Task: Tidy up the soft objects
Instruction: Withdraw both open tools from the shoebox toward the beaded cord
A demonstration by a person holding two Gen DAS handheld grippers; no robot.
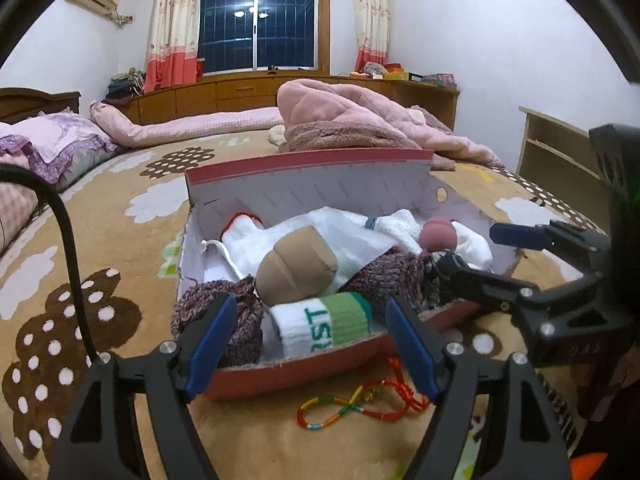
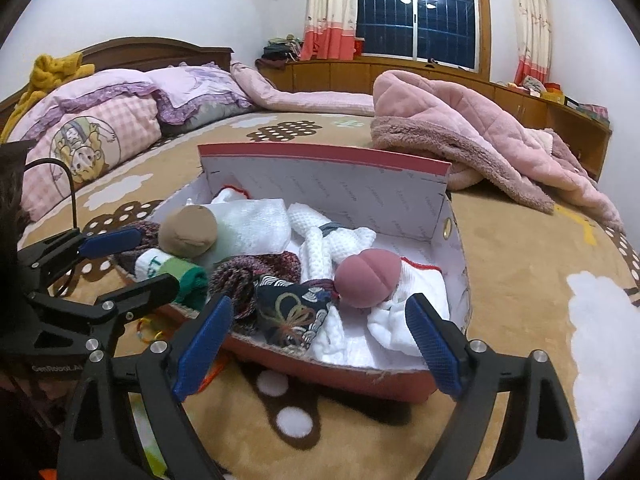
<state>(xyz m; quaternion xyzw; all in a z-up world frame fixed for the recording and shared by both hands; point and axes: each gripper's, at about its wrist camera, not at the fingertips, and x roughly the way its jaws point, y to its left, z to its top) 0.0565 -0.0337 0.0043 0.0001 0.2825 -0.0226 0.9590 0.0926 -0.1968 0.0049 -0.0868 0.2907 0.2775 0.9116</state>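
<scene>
Both claws — left [image 1: 310,342], right [image 2: 318,344] — spread empty over the sock-filled box [image 2: 332,370].

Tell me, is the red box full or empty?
Nearly full. The red box holds rolled socks, white cloths and a pink ball piled close to its rim.

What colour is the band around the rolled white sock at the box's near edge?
Green, on the rolled sock; the left wrist view shows it best.

a home bedroom; bed [image 2: 520,248], pillows [image 2: 100,128], curtained window [image 2: 416,8]
</scene>
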